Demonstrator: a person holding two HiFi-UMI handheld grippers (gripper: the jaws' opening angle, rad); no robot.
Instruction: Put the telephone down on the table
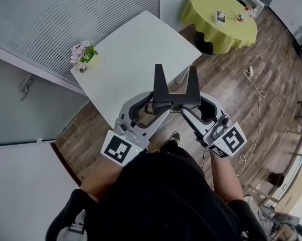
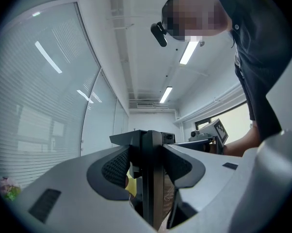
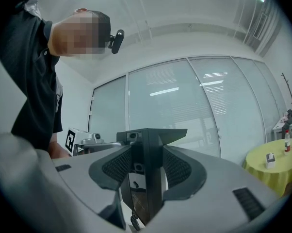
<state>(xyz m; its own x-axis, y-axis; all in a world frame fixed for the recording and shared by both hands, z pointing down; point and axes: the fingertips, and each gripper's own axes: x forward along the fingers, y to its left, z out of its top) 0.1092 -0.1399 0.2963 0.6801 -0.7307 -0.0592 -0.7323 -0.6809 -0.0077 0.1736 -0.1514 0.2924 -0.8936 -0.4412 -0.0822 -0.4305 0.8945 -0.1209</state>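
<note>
Telephone [image 1: 175,92] is in the air between both my grippers, black body level, two prongs pointing away from me. It is not on the table [image 1: 136,44] yet.

Left gripper [image 1: 156,106]: clenched on the phone's left end. Its own view shows both pads pressed against the black body [image 2: 151,178].
Right gripper [image 1: 190,109]: same on the right end, pads tight on the body [image 3: 146,178]. Neither has slack.

Position: the phone sits at the table's near corner, with wooden floor [image 1: 241,114] directly below my hands. From the steep head view I can't tell whether it's over the tabletop or just short of the edge.

Risks from here, as I judge them:
- Letting go too early. If the body isn't fully over the top, it clips the edge and drops to the floor.
- Uneven release. One side opens first, the other end becomes a pivot, and the phone swings or lands on a corner.
- Hands drifting apart or together. It's a two-point clamp on a rigid part, so mismatch twists it in the pads and it can slip.
- Coming down tilted. One end touches first and it slides towards the corner.
- Overshoot. The flowers [image 1: 82,54] are at the far-left corner, well apart, so that risk is low.
- The floor cable [image 1: 259,99] is off to my right, a trip hazard only if I step that way.

Plan: get it further in over the table, set it down level, then open both sides together.
</note>
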